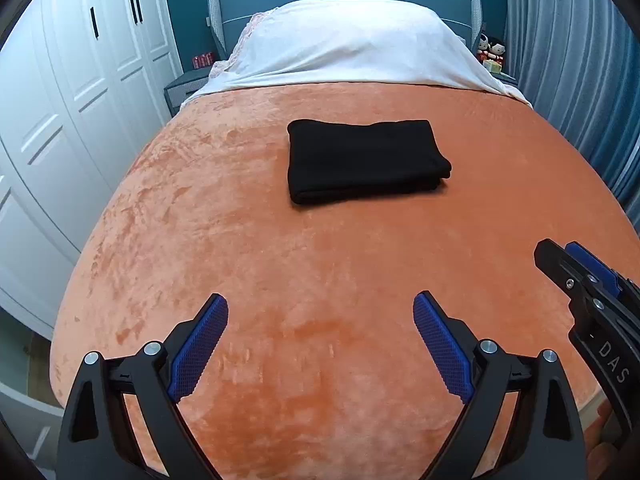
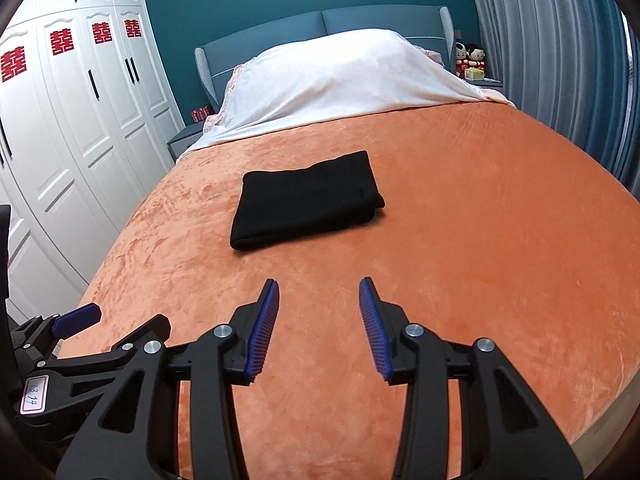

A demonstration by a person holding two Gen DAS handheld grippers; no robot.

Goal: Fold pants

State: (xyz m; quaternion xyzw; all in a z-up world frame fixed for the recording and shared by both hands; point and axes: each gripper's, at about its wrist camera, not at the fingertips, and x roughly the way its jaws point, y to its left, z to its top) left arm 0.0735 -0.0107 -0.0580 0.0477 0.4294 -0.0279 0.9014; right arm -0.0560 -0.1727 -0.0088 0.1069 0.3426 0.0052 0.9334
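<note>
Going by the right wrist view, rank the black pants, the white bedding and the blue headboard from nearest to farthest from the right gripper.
From the right gripper:
1. Black pants, folded, mid-bed on the orange cover.
2. White bedding, heaped at the bed's head.
3. Blue headboard, against the wall.

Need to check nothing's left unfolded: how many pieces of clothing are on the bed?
1. The black pants lie folded mid-bed on the orange blanket, beyond both grippers. Anything under the white sheet would be hidden.

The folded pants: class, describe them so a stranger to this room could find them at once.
Start at the large bed with its orange blanket. Near its middle, below the white-covered pillows, lies the black folded pants: the only dark item on the blanket.
</note>
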